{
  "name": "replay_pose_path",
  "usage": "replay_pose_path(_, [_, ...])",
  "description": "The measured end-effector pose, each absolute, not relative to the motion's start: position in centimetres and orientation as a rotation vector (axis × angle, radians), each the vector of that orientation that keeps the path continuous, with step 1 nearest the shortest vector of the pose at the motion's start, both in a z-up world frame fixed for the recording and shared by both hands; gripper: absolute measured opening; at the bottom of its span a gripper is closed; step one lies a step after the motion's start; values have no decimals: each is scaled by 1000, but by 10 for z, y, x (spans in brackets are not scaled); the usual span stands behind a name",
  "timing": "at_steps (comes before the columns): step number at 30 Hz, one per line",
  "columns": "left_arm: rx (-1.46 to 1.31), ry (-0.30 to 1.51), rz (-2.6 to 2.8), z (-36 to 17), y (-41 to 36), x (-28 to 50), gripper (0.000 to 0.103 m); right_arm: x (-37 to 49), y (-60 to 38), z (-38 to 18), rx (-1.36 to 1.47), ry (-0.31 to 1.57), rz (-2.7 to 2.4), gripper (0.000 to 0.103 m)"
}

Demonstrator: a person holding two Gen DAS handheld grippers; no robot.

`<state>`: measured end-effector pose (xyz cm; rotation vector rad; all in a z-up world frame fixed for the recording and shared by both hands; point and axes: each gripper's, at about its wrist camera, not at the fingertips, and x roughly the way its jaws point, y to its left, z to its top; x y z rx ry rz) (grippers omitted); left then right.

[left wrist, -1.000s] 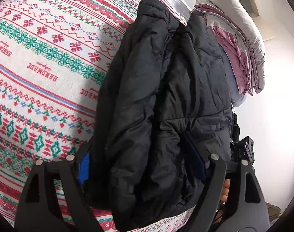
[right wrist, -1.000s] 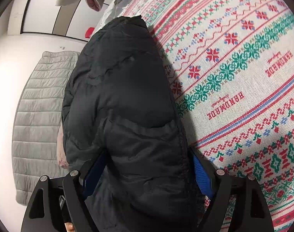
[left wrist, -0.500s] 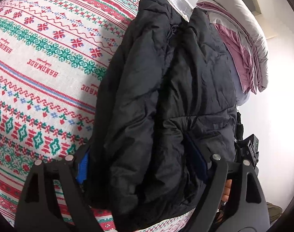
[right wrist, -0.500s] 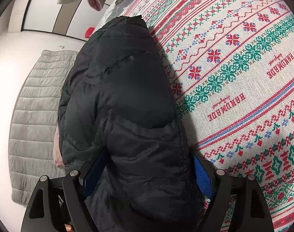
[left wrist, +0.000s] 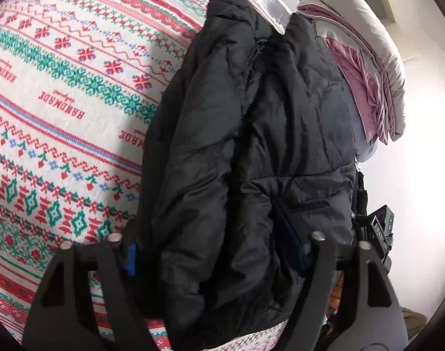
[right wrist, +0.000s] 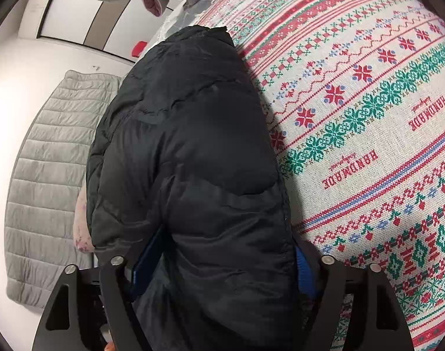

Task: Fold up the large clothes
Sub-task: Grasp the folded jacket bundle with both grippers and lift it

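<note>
A folded black puffer jacket (left wrist: 251, 131) lies lengthwise on the patterned tablecloth (left wrist: 61, 102), near the table's edge. My left gripper (left wrist: 212, 248) straddles its near end. Its jaws are closing, and the blue pads (left wrist: 131, 256) sink into the padded fabric on both sides. In the right wrist view the same jacket (right wrist: 187, 146) fills the gap of my right gripper (right wrist: 225, 263). These jaws are closing too, with the pads (right wrist: 303, 269) pressed into the jacket's sides. The jacket's bulk hides the fingertips of both grippers.
A pile of beige and pink clothes (left wrist: 368, 58) sits beyond the jacket's far end. A grey quilted garment (right wrist: 46, 175) lies on the floor below the table edge. A black device with a small display (left wrist: 377, 228) shows beside the jacket. The tablecloth (right wrist: 368, 117) spreads to the other side.
Both grippers' jaws have narrowed onto the jacket's sides, squeezing the padding. The jacket and the hands have hardly shifted.
</note>
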<state>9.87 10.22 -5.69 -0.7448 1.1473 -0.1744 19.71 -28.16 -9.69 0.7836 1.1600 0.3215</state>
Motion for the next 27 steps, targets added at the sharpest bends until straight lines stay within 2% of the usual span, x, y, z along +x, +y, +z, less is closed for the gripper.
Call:
replay_pose_path(2, [-723,1130,-174,-51,99,98,56,196,-277,-92,766,1146,319,69])
replay_pose_path(5, [-712,1117,-168,-48,97,97,51,194,-271,-83,719,1117,317,60])
replay_pose_path(9, [-749,1121,-159,-52,97,99,53,195,-265,-76,684,1106,313,56])
replay_pose_path(11, [-792,1132,-158,-58,98,101,60,195,-263,-76,683,1108,309,56])
replay_pose_path(15, [-774,1131,-162,-58,98,103,59,196,-259,-73,669,1109,304,56])
replay_pose_path(17, [-742,1114,-152,-53,94,102,50,196,-257,-72,653,1106,303,55])
replay_pose_path(20, [-718,1088,-140,-43,86,103,35,194,-254,-66,616,1088,304,48])
replay_pose_path(24, [-708,1059,-125,-34,85,104,27,188,-244,-47,534,1036,305,38])
replay_pose_path(27, [-673,1028,-108,-25,84,102,23,182,-231,-33,450,990,292,34])
